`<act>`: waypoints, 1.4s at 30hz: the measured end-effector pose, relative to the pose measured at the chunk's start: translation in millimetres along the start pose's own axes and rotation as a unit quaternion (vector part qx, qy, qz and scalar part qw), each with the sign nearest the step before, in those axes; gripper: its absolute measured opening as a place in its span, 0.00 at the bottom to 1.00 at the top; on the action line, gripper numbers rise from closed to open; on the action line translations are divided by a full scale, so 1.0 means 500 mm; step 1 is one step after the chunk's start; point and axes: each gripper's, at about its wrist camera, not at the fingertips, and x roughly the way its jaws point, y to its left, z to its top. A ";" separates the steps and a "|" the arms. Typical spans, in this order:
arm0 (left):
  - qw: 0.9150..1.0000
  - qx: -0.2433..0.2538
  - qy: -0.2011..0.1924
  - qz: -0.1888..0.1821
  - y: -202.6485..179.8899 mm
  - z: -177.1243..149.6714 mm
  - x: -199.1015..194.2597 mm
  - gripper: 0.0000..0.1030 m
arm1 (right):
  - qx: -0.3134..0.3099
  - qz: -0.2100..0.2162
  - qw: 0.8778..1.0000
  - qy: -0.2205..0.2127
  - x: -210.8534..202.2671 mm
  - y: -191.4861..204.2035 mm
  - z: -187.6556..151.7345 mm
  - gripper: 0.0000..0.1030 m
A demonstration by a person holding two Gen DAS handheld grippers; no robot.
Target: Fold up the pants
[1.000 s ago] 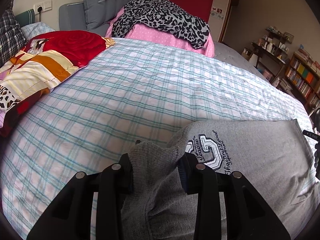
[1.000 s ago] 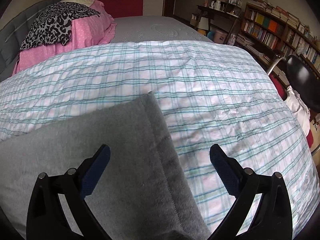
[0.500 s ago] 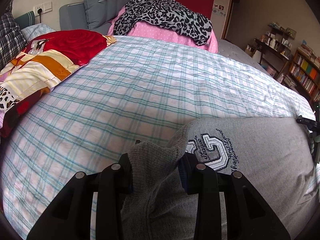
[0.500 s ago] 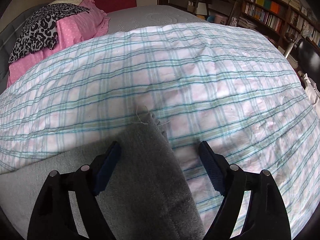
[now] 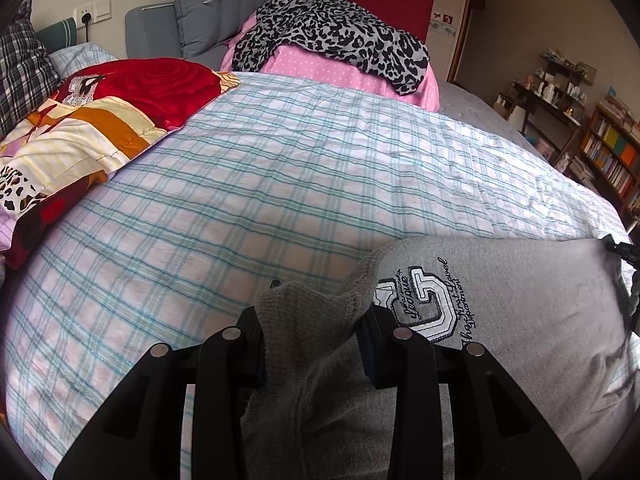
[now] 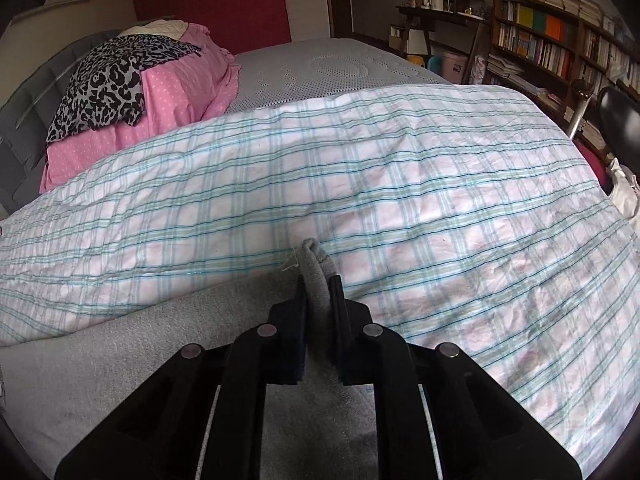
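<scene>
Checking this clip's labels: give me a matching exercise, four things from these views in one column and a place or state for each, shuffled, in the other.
Things:
1. left gripper
2. right gripper
3. leopard-print cloth
4. red rose cushion

Places or states:
A. draped over the pink bedding at the far end of the bed
B. shut on the ribbed end of the grey pants, next to the printed logo
C. lying on the patterned quilt, at the left edge of the checked cover
D. shut on a plain corner of the grey pants, loose threads showing

Pairs: 1-B, 2-D, 3-A, 4-C
</scene>
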 end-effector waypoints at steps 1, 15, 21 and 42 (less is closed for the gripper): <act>1.000 -0.005 -0.002 -0.002 0.004 0.002 -0.005 0.33 | 0.003 0.007 1.000 -0.006 -0.018 -0.007 -0.003 0.10; 0.996 -0.058 -0.030 -0.063 0.038 -0.036 -0.139 0.34 | 0.034 0.065 0.994 -0.076 -0.280 -0.078 -0.062 0.10; 0.991 -0.068 -0.056 -0.103 0.050 -0.058 -0.215 0.34 | 0.069 0.107 0.987 -0.098 -0.369 -0.132 -0.112 0.10; 0.980 -0.025 -0.108 -0.168 0.067 -0.250 -0.398 0.34 | 0.131 0.182 0.962 -0.157 -0.611 -0.246 -0.415 0.10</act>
